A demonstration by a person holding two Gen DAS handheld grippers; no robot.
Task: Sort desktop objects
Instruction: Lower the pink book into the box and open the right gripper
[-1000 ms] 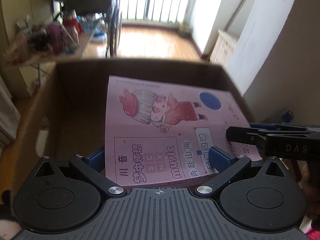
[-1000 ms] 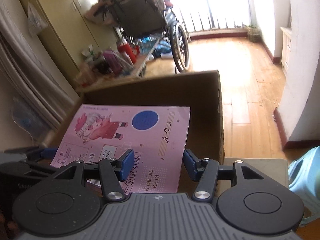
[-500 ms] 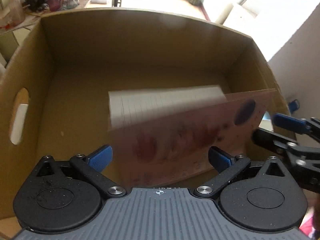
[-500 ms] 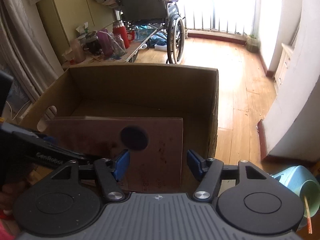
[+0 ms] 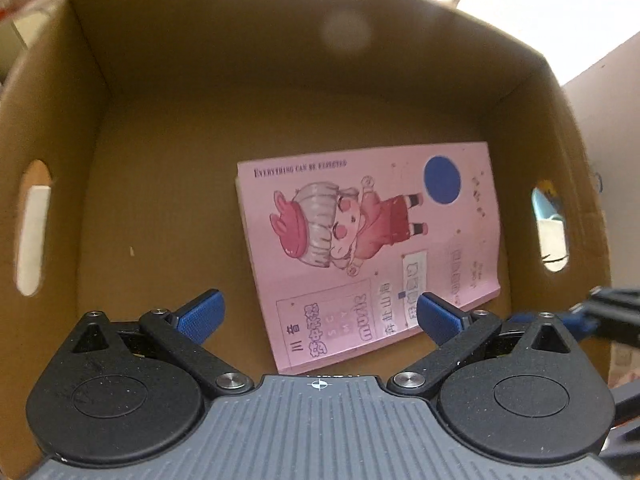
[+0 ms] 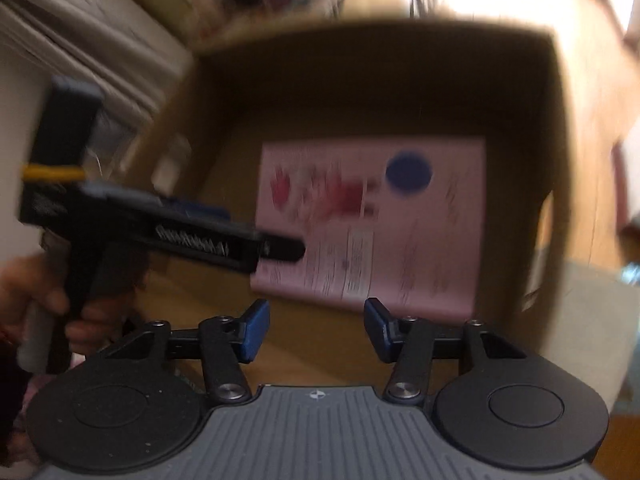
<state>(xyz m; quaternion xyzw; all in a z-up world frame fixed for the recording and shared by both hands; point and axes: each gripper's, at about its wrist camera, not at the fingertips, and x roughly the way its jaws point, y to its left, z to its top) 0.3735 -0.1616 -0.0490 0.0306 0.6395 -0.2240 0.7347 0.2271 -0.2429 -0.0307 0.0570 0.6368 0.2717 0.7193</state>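
Left gripper [image 5: 318,316]: fingers spread wide, nothing between the pads, pointing steeply down into the cardboard box [image 5: 132,128]. Its right-hand fingertip [image 5: 438,314] overlaps the lower edge of the pink notebook [image 5: 368,248] in this view, but no pad presses on it.

Right gripper [image 6: 316,330]: jaws closing, with empty air between them; the notebook [image 6: 404,232] lies beyond and below the tips, not between them. This view is blurred, so finer contact cannot be judged.

The notebook lies flat on the box floor, cover up, towards the wall with the right-hand handle slot [image 5: 550,228], its near corner closest to the left gripper. Its long axis runs roughly across the box, slightly skewed to the walls. The rest of the floor appears bare.

Judgement: the notebook appears released and placed. Both grippers stand above it, the left one nearer. The coming move is likely a withdrawal upward, which needs the tips to clear the box rim.
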